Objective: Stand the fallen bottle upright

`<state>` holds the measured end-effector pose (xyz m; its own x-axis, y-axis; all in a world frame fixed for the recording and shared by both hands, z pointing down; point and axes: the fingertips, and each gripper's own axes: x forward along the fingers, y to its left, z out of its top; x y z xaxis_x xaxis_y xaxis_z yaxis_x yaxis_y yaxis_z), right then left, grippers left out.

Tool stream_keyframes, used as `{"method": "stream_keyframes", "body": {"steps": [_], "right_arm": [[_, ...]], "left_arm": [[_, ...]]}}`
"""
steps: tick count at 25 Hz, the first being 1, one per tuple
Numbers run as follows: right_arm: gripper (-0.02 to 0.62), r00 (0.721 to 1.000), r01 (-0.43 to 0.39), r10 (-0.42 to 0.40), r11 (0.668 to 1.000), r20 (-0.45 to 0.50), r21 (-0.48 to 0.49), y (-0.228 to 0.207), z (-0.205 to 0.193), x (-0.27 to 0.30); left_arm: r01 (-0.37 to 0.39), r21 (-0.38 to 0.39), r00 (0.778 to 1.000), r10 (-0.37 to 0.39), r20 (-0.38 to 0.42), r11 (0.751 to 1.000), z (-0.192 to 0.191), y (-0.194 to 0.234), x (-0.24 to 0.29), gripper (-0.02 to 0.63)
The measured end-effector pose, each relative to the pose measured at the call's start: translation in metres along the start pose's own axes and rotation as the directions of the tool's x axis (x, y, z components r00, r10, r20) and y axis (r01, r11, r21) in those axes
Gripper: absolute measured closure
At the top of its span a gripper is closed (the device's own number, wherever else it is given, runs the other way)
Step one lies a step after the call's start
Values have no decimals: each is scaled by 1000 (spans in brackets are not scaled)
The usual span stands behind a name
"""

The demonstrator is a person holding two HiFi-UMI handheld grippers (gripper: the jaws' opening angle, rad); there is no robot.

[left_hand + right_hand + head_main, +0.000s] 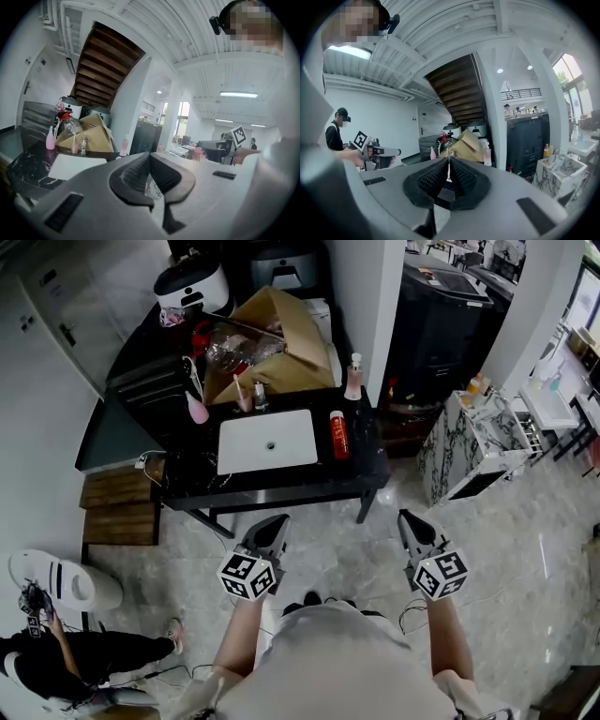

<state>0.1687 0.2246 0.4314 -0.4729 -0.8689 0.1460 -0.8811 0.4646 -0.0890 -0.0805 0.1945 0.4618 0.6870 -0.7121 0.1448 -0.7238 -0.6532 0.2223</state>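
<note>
Our left claw [277, 521] and right claw [406, 517] are both closed, empty, short of the black bench [281, 486]. The slim red bottle [338, 435], plastic we think, lies flat near its right edge.

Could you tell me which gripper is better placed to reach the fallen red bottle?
Right, narrowly. The red bottle lies right of the white basin, on the right side of the table. Both the right gripper and left gripper are shut, empty, short of it.
</note>
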Motion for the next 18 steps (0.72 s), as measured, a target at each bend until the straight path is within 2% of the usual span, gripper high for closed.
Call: {"method": "stream_keyframes", "body": {"steps": [18], "right_arm": [[549, 999, 45, -45, 999, -22, 19, 19, -9, 23]], "left_arm": [[32, -17, 999, -33, -41, 999, -14, 26, -5, 600]]}}
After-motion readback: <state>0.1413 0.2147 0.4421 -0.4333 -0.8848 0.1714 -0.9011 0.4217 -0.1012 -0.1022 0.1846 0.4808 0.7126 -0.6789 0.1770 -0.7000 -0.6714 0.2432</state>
